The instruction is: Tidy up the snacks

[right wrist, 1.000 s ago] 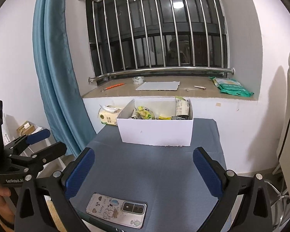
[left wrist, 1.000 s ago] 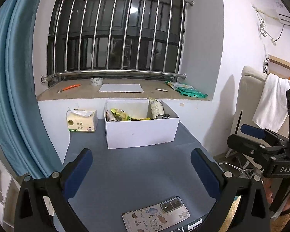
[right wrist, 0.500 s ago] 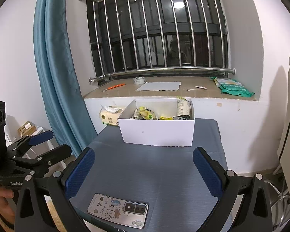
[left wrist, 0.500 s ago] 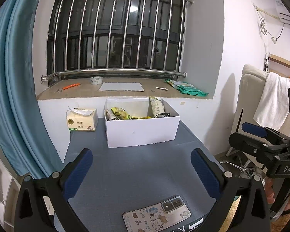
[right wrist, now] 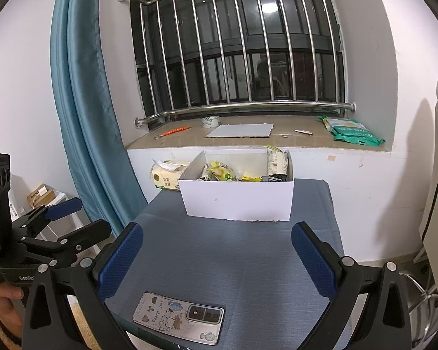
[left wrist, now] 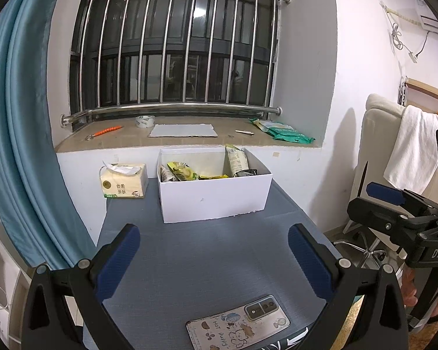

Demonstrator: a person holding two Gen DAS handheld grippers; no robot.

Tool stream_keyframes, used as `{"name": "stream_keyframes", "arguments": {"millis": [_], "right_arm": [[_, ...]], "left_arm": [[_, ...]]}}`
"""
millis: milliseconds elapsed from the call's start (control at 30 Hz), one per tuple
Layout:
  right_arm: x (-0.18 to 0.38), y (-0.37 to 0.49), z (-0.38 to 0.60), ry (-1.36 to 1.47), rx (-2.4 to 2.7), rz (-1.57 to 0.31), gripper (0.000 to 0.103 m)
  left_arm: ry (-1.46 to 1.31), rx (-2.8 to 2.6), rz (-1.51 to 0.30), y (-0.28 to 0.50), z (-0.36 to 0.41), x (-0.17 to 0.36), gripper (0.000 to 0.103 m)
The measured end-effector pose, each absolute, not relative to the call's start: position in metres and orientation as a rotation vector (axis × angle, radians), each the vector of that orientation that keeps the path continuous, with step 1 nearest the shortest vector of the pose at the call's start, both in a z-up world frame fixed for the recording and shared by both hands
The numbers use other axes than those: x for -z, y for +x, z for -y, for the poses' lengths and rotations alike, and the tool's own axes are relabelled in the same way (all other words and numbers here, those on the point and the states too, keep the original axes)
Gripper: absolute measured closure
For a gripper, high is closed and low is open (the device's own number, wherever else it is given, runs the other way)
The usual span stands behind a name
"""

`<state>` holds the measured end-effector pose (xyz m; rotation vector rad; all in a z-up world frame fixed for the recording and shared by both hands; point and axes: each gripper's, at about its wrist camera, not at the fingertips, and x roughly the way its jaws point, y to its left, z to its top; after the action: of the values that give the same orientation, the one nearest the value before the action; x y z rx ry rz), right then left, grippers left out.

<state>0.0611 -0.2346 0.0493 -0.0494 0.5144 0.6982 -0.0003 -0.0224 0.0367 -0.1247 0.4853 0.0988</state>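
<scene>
Left tongs (left wrist: 213, 259) spread wide, nothing between the pads; right tongs (right wrist: 216, 258) likewise apart and empty. Both hover low over the near edge of the desk (left wrist: 207, 250), lower centre of each frame. A phone (right wrist: 178, 316) lies just under them, near edge. The white box (left wrist: 214, 195) stands at frame centre, against the far edge, snack packets (left wrist: 181, 170) already inside. No loose snacks visible on the cloth. My judgement: sorting looks complete or nearly so. If I tidy further, approach the box from above and keep clear of the phone.
</scene>
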Motion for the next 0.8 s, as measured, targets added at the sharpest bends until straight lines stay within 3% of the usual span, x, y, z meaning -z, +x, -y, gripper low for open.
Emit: {"name": "stream_keyframes", "arguments": {"millis": [800], "right_arm": [[-0.0463, 0.0589, 0.2316, -0.057, -0.697, -0.517, 0.0]], "left_arm": [[-0.124, -0.096, -0.49, -0.0001, 0.0221, -0.0349, 0.0]]}}
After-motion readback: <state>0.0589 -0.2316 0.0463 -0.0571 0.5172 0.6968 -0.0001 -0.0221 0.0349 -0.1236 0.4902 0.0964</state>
